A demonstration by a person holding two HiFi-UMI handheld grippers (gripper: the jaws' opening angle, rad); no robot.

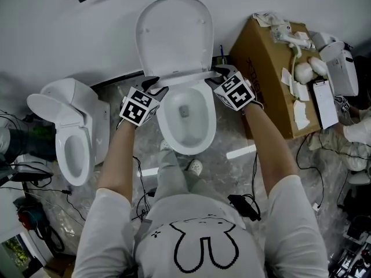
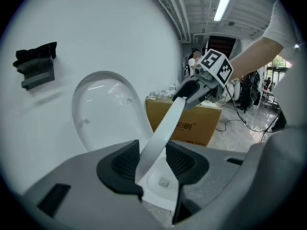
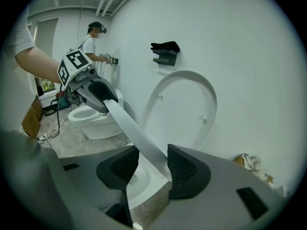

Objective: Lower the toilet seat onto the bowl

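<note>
The white toilet bowl point(image 1: 167, 133) stands against the wall, with its lid point(image 1: 174, 33) upright behind it. The toilet seat point(image 2: 160, 133) hangs tilted above the bowl, between lid and rim. My left gripper point(image 1: 155, 86) grips the seat's left side, and its pads point(image 2: 125, 163) press on the ring. On the seat's right side my right gripper point(image 1: 217, 73) holds the ring point(image 3: 129, 128) between its pads point(image 3: 184, 166). Each gripper view shows the other gripper at the far end of the seat.
A second toilet point(image 1: 69, 132) stands to the left. A cardboard box point(image 1: 266, 74) topped with white parts sits to the right. Cables and a black device point(image 1: 243, 206) lie on the floor. A black bracket point(image 3: 165, 51) is on the wall. A person point(image 3: 93, 44) stands far off.
</note>
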